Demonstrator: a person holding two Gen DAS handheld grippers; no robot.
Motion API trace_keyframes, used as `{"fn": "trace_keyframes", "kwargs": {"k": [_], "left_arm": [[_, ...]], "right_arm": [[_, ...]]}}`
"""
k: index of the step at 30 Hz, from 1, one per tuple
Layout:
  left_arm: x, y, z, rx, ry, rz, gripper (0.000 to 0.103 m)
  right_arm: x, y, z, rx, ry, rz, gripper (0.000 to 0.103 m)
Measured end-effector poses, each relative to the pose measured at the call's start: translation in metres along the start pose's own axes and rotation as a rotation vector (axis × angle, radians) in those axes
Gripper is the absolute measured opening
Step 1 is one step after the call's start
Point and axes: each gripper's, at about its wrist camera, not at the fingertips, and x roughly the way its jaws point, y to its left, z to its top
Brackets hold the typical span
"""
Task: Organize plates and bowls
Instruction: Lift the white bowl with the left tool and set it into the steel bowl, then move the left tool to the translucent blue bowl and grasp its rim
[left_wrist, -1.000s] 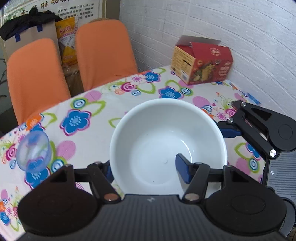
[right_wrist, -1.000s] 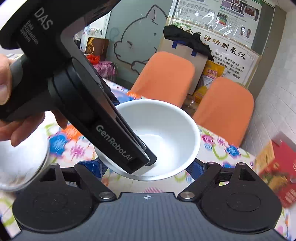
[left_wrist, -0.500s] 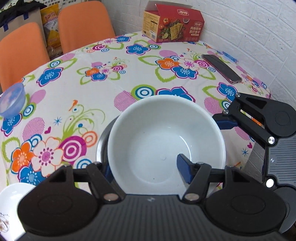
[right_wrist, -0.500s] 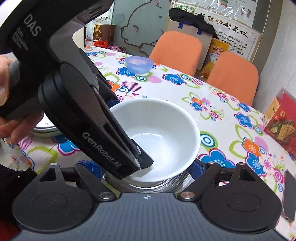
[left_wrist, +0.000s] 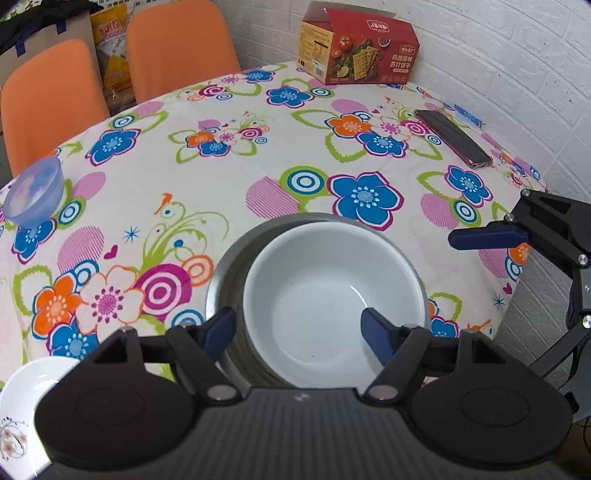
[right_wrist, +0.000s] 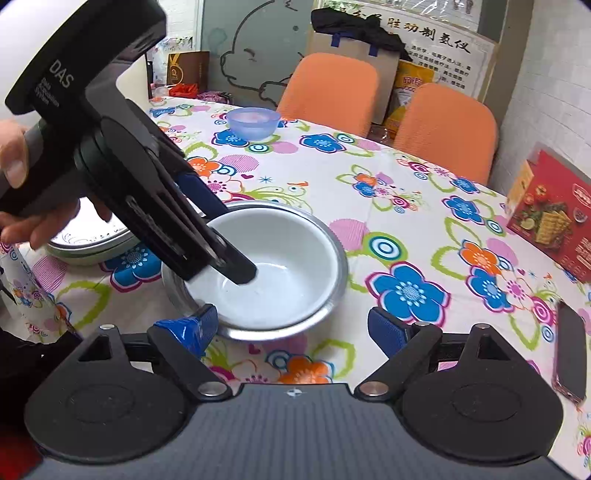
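A white bowl (left_wrist: 325, 295) (right_wrist: 280, 269) sits nested inside a wider metal bowl (left_wrist: 225, 273) (right_wrist: 332, 291) on the flowered tablecloth. My left gripper (left_wrist: 299, 330) (right_wrist: 232, 240) stands open over its near rim, one finger inside the white bowl and the other outside, above the metal rim. A hand holds this gripper at the left of the right wrist view. My right gripper (right_wrist: 291, 328) is open and holds nothing, just short of the metal bowl's front edge. One of its fingers (left_wrist: 487, 238) shows to the right of the bowls.
A blue translucent bowl (left_wrist: 35, 192) (right_wrist: 253, 122) stands at the far side. A patterned white plate (left_wrist: 22, 417) (right_wrist: 88, 236) lies to the left. A red cracker box (left_wrist: 358, 48), a phone (left_wrist: 452, 138) and two orange chairs (left_wrist: 177, 48) ring the table.
The white bowl came down from mid-air and now rests in the metal bowl. The right gripper has drawn back from the bowl. The left gripper's fingers stay astride the rim.
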Motion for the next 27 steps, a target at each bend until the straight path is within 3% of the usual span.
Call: {"fn": "trace_keyframes", "kwargs": {"k": [5, 10, 17, 27], "left_arm": [[-0.028, 0.005, -0.002, -0.004, -0.061, 0.027, 0.077], [-0.056, 0.033, -0.007, -0.061, -0.113, 0.091, 0.078], [-0.076, 0.088, -0.026, -0.174, -0.111, 0.223, 0.078], [-0.089, 0.143, -0.043, -0.244, -0.115, 0.285, 0.079]], "right_arm": [[-0.015, -0.012, -0.003, 0.042, -0.031, -0.017, 0.076], [-0.012, -0.018, 0.008, 0.066, -0.063, -0.013, 0.076], [0.011, -0.013, 0.038, 0.063, -0.099, 0.048, 0.076], [0.06, 0.002, 0.095, 0.015, -0.086, 0.116, 0.076]]}}
